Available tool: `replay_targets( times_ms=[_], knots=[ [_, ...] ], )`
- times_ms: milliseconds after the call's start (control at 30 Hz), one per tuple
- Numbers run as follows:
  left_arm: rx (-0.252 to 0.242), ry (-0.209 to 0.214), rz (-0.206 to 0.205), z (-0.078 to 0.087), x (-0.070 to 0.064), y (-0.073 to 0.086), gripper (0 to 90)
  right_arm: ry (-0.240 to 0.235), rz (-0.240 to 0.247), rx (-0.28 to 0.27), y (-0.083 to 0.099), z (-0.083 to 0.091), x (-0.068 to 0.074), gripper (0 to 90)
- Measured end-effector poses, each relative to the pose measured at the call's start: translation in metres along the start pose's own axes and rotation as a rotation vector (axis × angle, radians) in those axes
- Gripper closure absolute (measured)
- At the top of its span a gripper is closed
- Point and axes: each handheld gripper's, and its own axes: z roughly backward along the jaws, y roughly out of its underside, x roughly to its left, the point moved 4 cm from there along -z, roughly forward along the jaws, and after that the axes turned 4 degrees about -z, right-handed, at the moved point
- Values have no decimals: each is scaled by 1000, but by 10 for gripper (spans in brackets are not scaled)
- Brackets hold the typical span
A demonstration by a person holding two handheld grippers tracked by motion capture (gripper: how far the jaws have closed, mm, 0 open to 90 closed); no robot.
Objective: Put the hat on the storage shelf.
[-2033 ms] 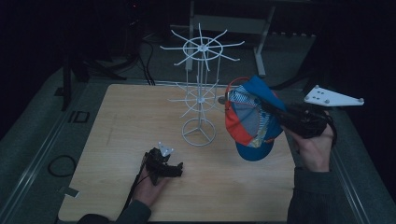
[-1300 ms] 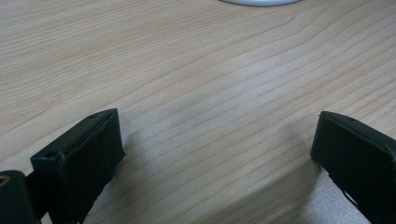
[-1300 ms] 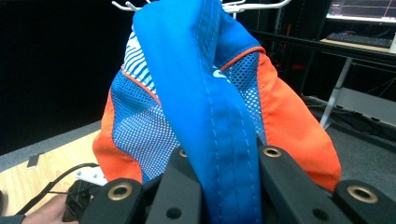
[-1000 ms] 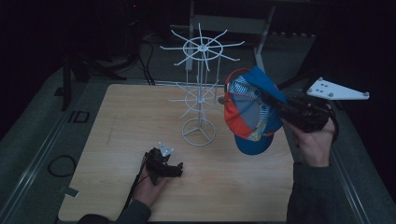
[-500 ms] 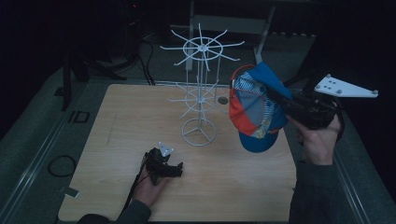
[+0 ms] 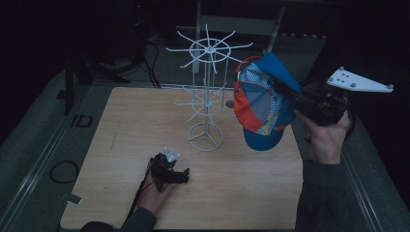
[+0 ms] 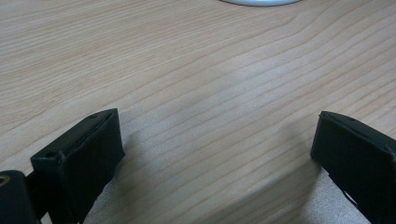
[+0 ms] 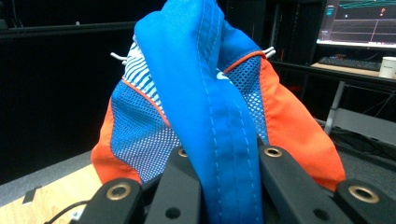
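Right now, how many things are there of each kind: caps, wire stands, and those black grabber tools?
Caps: 1, the blue and orange cap
Wire stands: 1, the white stand
Grabber tools: 2, the left gripper and the right gripper
Total: 4

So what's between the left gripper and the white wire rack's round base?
In the high view, just bare wooden table separates the left gripper from the white wire rack.

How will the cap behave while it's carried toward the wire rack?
Probably floppy: the cap folds where the right tongs pinch its blue fabric. Likely light, since it hangs from that one pinch. It may swing and snag on the rack arms.
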Motion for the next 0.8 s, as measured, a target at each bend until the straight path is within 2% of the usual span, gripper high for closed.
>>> replay_targets(
  times_ms=[167,367,533,667,700,733,800],
  knots=[
    [-2,-1,0,0,0,0,26,-16,-27,-18,-3,-10,-1,852],
    [-2,-1,0,0,0,0,26,-8,-41,19,2,-26,-6,852],
    [-5,-2,4,0,0,0,26,-15,-78,79,20,-44,-11,852],
    [-1,-1,0,0,0,0,26,-23,-79,142,33,-53,-12,845],
    [-1,-1,0,0,0,0,26,-23,-79,142,33,-53,-12,845],
    [2,1,-1,0,0,0,26,-23,-84,174,40,-57,-13,829],
    [2,2,1,0,0,0,26,-29,-85,200,45,-59,-14,775]
  ],
)
